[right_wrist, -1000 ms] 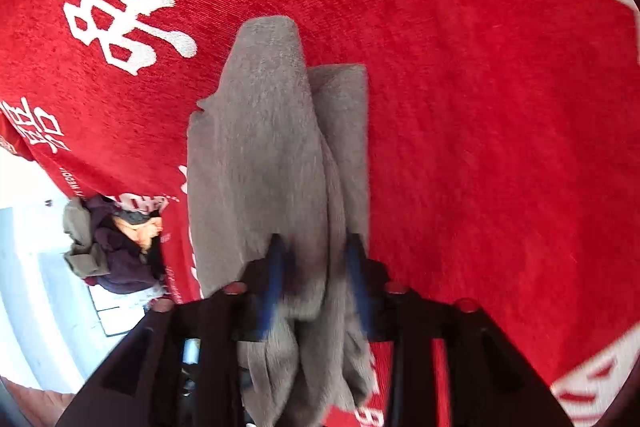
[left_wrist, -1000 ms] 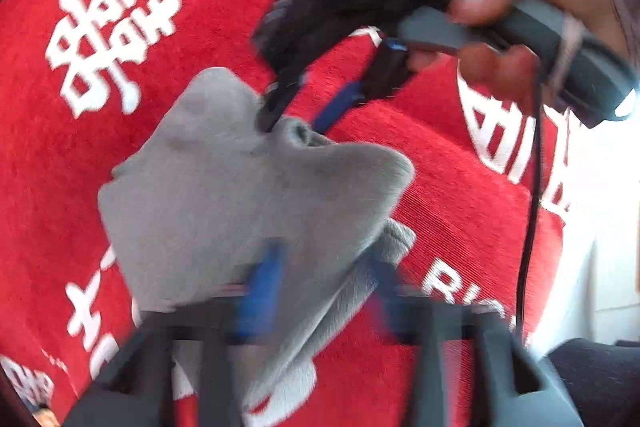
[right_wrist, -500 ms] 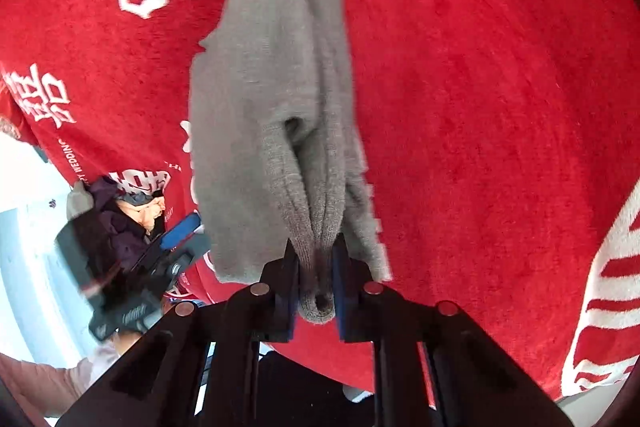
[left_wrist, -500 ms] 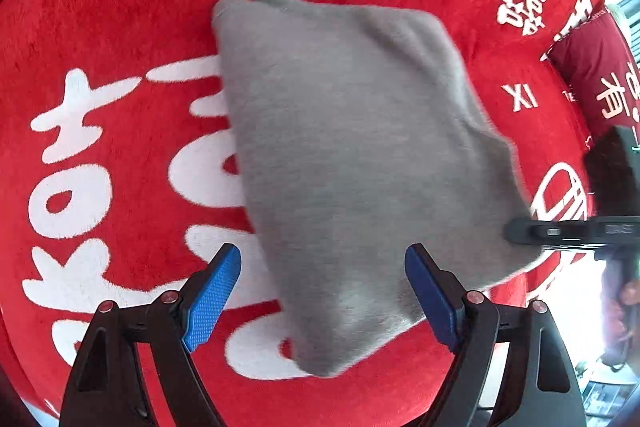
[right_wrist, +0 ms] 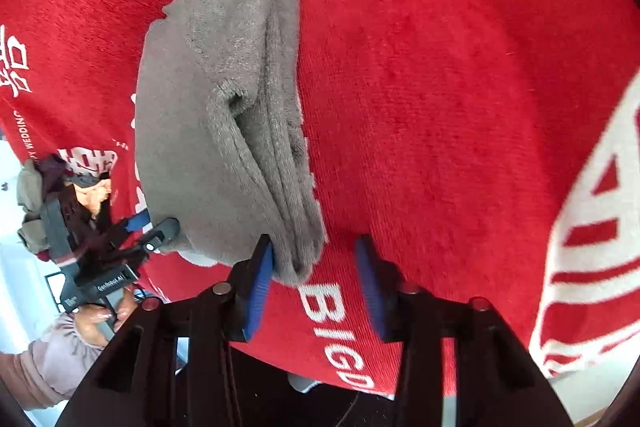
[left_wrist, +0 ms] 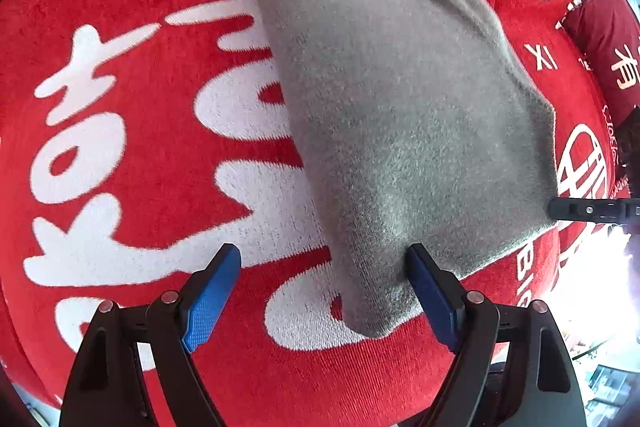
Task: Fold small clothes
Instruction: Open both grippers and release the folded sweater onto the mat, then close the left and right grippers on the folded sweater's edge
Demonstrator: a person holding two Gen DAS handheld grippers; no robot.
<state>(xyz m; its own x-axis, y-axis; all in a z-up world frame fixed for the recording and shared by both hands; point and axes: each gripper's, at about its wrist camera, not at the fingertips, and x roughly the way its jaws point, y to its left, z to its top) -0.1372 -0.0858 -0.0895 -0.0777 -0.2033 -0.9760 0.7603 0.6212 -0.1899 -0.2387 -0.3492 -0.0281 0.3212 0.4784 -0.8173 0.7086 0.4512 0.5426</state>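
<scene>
A small grey knitted garment [left_wrist: 404, 115] lies folded on the red cloth with white characters [left_wrist: 120, 131]. In the right wrist view it shows as several stacked layers [right_wrist: 224, 115]. My left gripper [left_wrist: 324, 291] is open, its blue pads either side of the garment's near corner. My right gripper [right_wrist: 316, 287] is open, with the folded edge lying just ahead between its pads, close to the left pad. The left gripper also shows at the left of the right wrist view [right_wrist: 152, 227], beside the garment's edge.
The red cloth's front edge with white lettering [right_wrist: 336, 331] runs under my right gripper. A hand in a mauve sleeve [right_wrist: 80, 327] holds the left gripper. A dark red cushion [left_wrist: 600, 43] lies at the far right. The right gripper's tip [left_wrist: 588, 209] touches the garment's right edge.
My right gripper has opened and let go of the garment's folded edge. My left gripper, shut on the garment a second ago, has stayed open over the near corner. The garment now lies flat.
</scene>
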